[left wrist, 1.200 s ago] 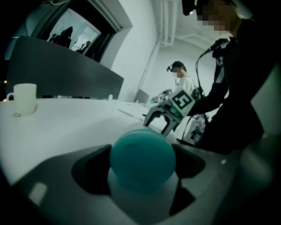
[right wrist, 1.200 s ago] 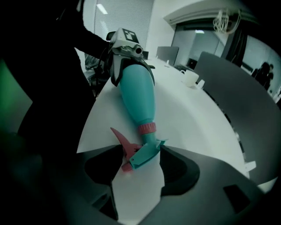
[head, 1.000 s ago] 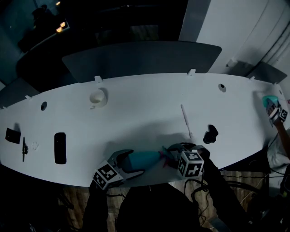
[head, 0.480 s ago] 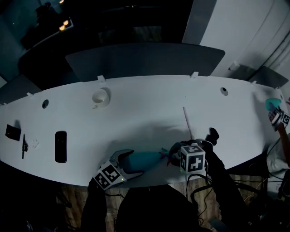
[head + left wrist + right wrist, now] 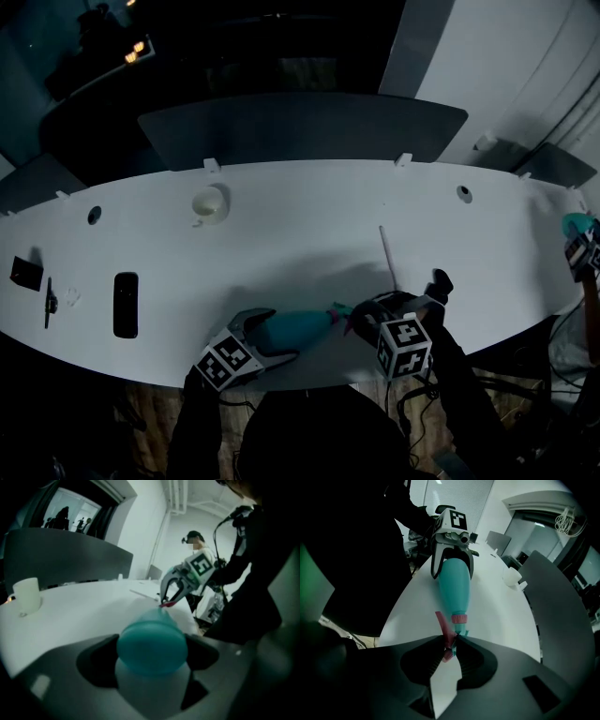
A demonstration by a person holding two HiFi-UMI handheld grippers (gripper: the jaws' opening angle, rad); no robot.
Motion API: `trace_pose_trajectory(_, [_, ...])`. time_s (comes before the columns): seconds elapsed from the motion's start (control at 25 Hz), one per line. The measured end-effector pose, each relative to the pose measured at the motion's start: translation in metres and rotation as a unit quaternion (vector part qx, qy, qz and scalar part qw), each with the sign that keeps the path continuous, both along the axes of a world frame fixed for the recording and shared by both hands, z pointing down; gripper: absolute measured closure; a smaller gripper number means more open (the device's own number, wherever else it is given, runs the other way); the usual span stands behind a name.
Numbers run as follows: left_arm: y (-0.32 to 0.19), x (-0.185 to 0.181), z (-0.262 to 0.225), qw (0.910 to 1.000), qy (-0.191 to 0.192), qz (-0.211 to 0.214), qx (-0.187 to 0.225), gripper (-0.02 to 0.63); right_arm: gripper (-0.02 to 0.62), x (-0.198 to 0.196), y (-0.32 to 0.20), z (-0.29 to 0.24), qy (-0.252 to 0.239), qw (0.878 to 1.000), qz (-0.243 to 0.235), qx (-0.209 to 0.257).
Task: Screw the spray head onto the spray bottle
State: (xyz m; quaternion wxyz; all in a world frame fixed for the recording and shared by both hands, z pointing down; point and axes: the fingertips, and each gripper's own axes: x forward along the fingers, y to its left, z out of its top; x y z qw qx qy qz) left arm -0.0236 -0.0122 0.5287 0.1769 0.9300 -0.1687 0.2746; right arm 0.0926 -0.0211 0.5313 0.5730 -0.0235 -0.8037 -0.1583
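A teal spray bottle (image 5: pixel 298 328) lies on its side near the white table's front edge (image 5: pixel 309 380). My left gripper (image 5: pixel 272 339) is shut on its lower body; in the left gripper view the round base (image 5: pixel 152 646) fills the space between the jaws. The spray head (image 5: pixel 339 314), teal with a pink trigger (image 5: pixel 444 629), sits at the bottle's neck above a pink collar (image 5: pixel 460 618). My right gripper (image 5: pixel 451 646) points steeply down at it; its jaws have just been closing and now pinch the spray head. The right gripper (image 5: pixel 171 597) shows beyond the bottle in the left gripper view.
A white cup (image 5: pixel 208 203) stands at the back left. A thin white tube (image 5: pixel 387 255) and a small black object (image 5: pixel 439 281) lie right of the grippers. A flat black device (image 5: pixel 125 305) lies at the left. A grey partition (image 5: pixel 300 131) runs behind the table.
The right gripper's jaws have narrowed onto the spray head and its marker cube has rolled and shifted slightly. The left gripper and bottle have stayed in place.
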Motion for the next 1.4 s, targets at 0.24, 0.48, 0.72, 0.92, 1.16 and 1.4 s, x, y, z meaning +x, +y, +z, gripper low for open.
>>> trace_pose_trajectory(0.24, [0.000, -0.005, 0.001, 1.0000, 0.004, -0.007, 0.000, 0.181, 0.512, 0.000, -0.002, 0.017, -0.016, 0.999, -0.005, 0.041])
trace_pose_trajectory(0.48, [0.000, -0.005, 0.002, 0.9982, -0.035, 0.007, 0.048, 0.181, 0.534, -0.003, -0.004, -0.011, -0.032, 0.999, 0.007, -0.007])
trace_pose_trajectory(0.72, [0.000, 0.001, -0.003, 0.9959, -0.040, 0.023, 0.077, 0.181, 0.538, -0.007, 0.002, -0.022, 0.004, 0.999, -0.019, -0.030])
trace_pose_trajectory(0.92, [0.011, 0.000, -0.001, 0.9913, -0.033, 0.071, 0.105, 0.182, 0.548, -0.014, 0.009, -0.034, -0.031, 0.984, 0.014, -0.176])
trace_pose_trajectory(1.16, [0.024, 0.002, -0.016, 0.9887, 0.027, 0.088, 0.118, 0.183, 0.558, -0.017, 0.007, -0.046, -0.085, 0.890, 0.111, -0.434])
trace_pose_trajectory(1.4, [0.018, 0.011, -0.021, 0.9910, 0.056, 0.060, 0.106, 0.184, 0.595, -0.037, -0.005, -0.039, -0.131, 0.835, 0.137, -0.517])
